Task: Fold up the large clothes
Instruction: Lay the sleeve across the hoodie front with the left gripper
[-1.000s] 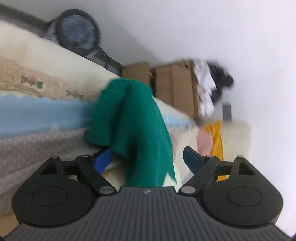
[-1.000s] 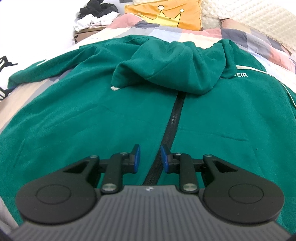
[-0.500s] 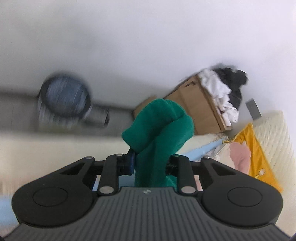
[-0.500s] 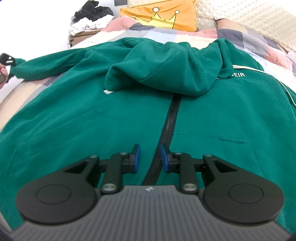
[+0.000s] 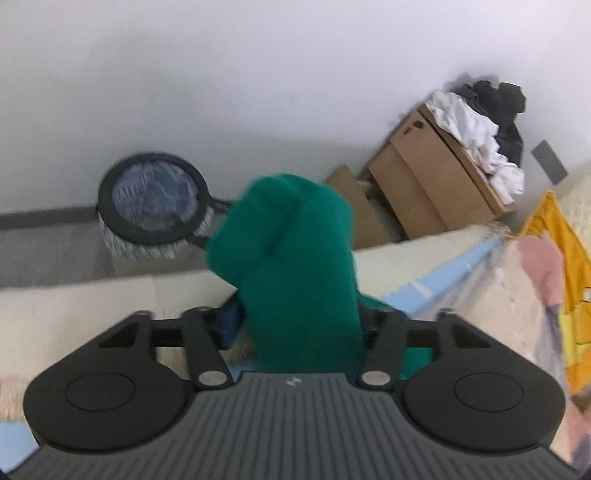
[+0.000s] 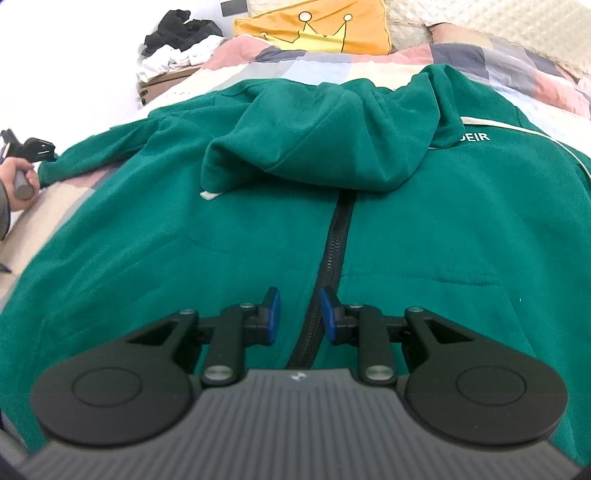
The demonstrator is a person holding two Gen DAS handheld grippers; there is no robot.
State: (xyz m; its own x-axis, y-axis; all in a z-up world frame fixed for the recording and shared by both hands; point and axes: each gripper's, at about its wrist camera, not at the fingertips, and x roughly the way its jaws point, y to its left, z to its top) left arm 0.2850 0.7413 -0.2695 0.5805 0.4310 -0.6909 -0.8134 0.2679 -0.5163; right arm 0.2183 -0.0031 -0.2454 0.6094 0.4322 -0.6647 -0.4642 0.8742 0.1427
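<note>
A large green zip hoodie (image 6: 229, 236) lies spread front-up on the bed, hood (image 6: 317, 136) flopped over the chest, black zipper (image 6: 332, 254) down the middle. My left gripper (image 5: 299, 325) is shut on the green sleeve end (image 5: 291, 243), which bunches up between the fingers at the bed's edge. The left gripper also shows far left in the right wrist view (image 6: 26, 147), at the sleeve tip. My right gripper (image 6: 298, 314) hovers over the lower zipper, fingers a little apart, holding nothing.
A patchwork quilt (image 6: 295, 62) covers the bed, with a yellow crown pillow (image 6: 321, 26) at its head. Cardboard boxes (image 5: 424, 177) piled with white and black clothes stand beside the bed. A round black fan (image 5: 155, 199) stands on the floor by the wall.
My left gripper closed on the sleeve end and lifted it, swinging toward the wall. The sleeve has pulled out straighter to the left. My right gripper has barely moved.
</note>
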